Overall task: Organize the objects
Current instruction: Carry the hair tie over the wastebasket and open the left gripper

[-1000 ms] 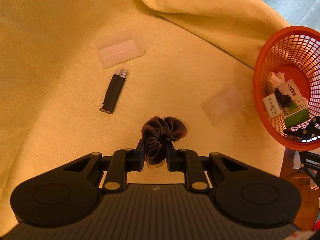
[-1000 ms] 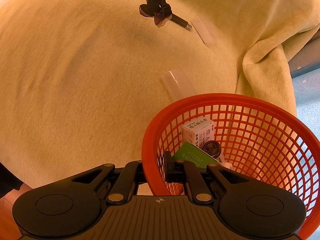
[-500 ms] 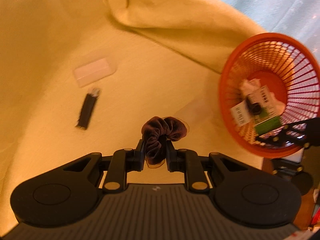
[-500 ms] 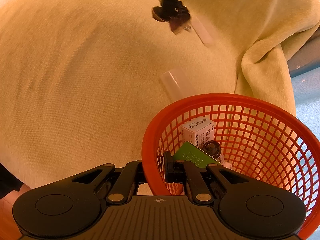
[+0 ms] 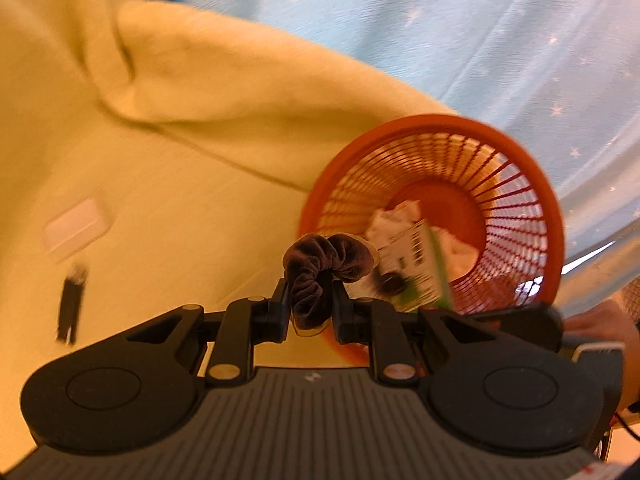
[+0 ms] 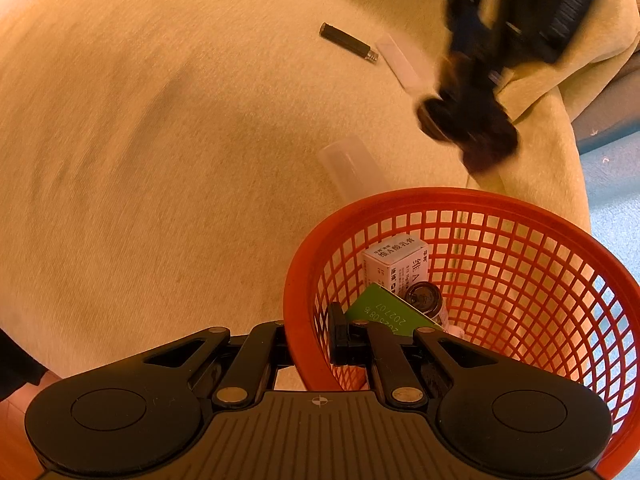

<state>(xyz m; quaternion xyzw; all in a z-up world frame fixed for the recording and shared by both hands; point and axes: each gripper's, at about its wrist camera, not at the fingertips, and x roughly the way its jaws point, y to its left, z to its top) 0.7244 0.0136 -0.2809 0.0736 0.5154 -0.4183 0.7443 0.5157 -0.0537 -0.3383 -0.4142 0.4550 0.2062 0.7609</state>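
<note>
My left gripper (image 5: 309, 305) is shut on a dark brown velvet scrunchie (image 5: 324, 264) and holds it in the air just left of the orange mesh basket (image 5: 516, 160). From the right wrist view the scrunchie (image 6: 472, 128) hangs blurred above the basket's far rim. My right gripper (image 6: 309, 336) is shut on the near rim of the basket (image 6: 500, 208). Inside the basket lie a white box (image 6: 396, 266), a green box (image 6: 384, 312) and a small dark bottle (image 6: 426, 298). A black lighter (image 6: 348, 42) lies on the yellow blanket (image 6: 160, 140).
A clear plastic case (image 5: 76, 228) lies beside the lighter (image 5: 72, 304). Another clear plastic piece (image 6: 352, 168) rests just beyond the basket. The blanket bunches into a thick fold (image 5: 240, 92) behind the basket. A hand (image 5: 600, 316) shows at the right edge.
My left gripper has carried the scrunchie to the right, from above the open blanket to the basket's edge. The right gripper and basket have stayed put.
</note>
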